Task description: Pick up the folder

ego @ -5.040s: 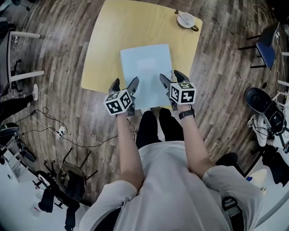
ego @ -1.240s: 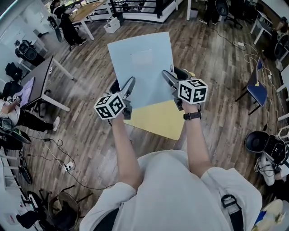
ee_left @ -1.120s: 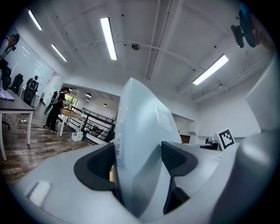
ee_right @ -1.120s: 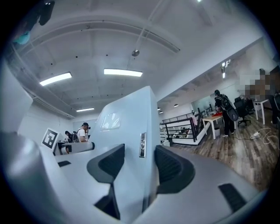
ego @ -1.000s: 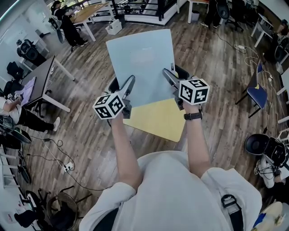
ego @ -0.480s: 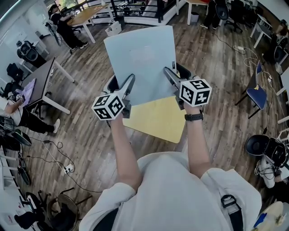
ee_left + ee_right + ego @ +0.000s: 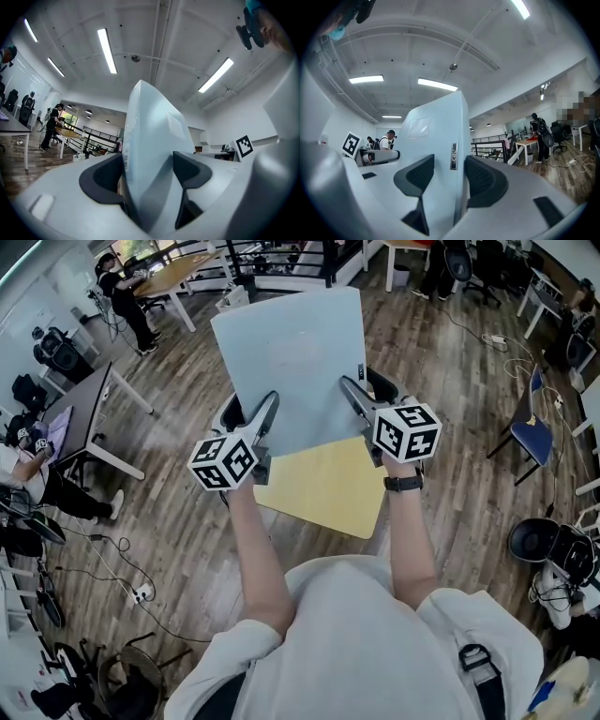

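Wood floor filling most of the head view now, vs 5 s back when the view was sitting mostly over the tabletop.

Tabletop showing only as a yellow corner below the folder's near edge. Carrying the whole sheet flat 5 s ago, now carrying nothing visible. No contact w/ folder anywhere.

Folder hanging in the air, well clear of tabletop. Creeping upward across the last sec of frames, far edge nearing the top of the head view. Not sagging or slipping as far as visible.

Left claw clamping the near-left edge, dark pads pressing on the sheet from both faces. Grip spot looking unchanged vs earlier frames.

Right claw clamping the near-right edge the same way, sheet pinched btw its pads. Both claws rising together, staying roughly level w/ each other.

Small barcode-type sticker sitting on the folder edge just above the right claw's pads. Too small to read.

Judging for the task: pick-up basically done, w/ folder off tabletop and held 2-handed. Remaining, probably just holding steady. Main risks: uneven lift twisting the thin sheet, or an edge sliding out of the pads.
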Available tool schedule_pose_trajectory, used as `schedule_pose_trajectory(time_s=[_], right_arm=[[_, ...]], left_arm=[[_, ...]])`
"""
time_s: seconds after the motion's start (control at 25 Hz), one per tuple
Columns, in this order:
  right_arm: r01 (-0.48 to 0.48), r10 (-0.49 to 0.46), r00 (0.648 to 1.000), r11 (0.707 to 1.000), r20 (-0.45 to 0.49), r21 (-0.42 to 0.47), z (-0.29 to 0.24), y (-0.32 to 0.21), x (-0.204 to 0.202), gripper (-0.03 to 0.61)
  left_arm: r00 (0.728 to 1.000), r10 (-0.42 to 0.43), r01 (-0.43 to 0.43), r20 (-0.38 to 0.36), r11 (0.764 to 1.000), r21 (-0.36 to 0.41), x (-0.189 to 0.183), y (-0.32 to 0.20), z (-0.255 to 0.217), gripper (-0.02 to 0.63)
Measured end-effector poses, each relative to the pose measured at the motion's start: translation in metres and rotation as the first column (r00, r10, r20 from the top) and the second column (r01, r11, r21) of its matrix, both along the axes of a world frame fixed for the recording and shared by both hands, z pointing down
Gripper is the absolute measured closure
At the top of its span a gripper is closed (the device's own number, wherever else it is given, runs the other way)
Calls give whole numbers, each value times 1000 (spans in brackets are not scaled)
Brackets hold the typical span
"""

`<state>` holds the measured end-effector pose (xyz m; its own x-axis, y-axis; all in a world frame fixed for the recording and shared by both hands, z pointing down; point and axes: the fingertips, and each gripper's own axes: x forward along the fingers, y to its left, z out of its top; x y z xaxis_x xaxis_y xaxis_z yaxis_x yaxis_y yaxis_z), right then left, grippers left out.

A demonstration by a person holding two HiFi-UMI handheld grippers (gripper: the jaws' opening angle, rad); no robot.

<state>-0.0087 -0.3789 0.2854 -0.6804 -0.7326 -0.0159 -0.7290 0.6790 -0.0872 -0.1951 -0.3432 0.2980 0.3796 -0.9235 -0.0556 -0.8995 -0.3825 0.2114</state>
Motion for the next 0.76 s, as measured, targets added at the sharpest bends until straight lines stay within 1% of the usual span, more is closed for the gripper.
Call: schedule_pose_trajectory(time_s=[0.36,0.76], right_arm=[[-9,9,1000,1000,-12,2,-2,-2,0,359],[-13,13,1000,1000,-18,-13,8,-9,0,362]], left_arm=[[1000,1,-1,-5,1000,-5,0,-3,1,267],[1000,-1,1,-3,1000,-23,0,-10,10,267]])
